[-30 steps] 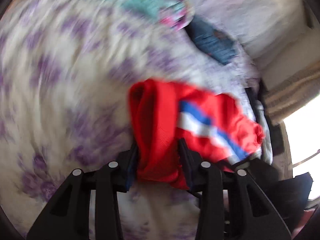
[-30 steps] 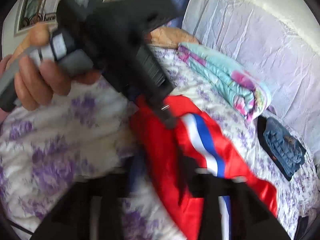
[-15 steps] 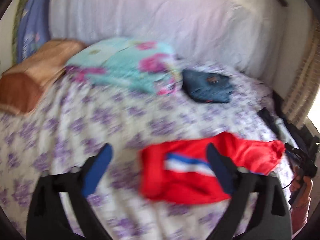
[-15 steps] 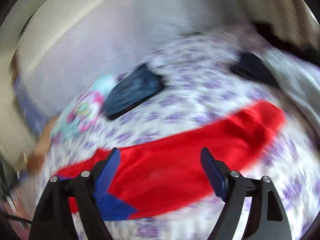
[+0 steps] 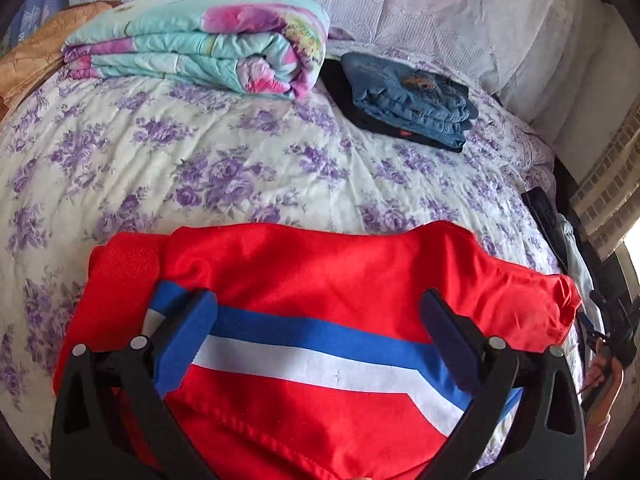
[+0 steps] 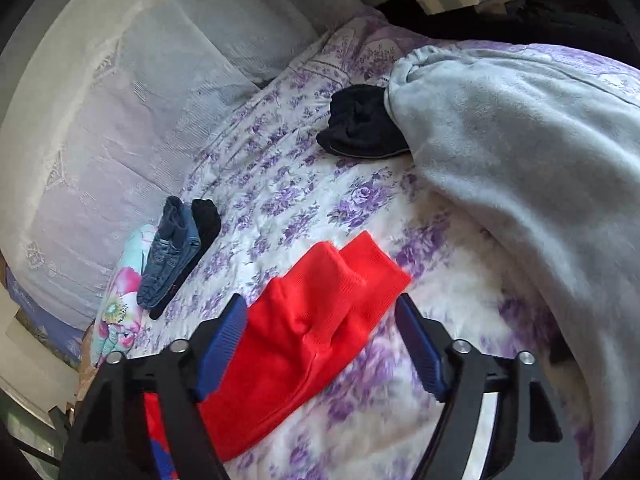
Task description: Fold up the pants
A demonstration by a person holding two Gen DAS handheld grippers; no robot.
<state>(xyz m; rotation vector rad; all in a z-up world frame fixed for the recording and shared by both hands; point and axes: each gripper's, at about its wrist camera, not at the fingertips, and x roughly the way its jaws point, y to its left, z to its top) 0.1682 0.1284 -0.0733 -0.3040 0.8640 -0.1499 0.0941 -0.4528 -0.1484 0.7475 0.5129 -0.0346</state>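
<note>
Because the red pants lying flat on the bed look light, limp and slippery, they want pinching at the ribbed cuffs, which the right tool straddles, closing but empty, while the left tool gapes wide, holding nothing.

No legible txt or labels.

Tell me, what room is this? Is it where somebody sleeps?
Most likely a bedroom. The red pants lie on a bed with a purple-flowered cover, a folded quilt and a folded pair of jeans sit further back, and a big pillow leans along the back.
</note>
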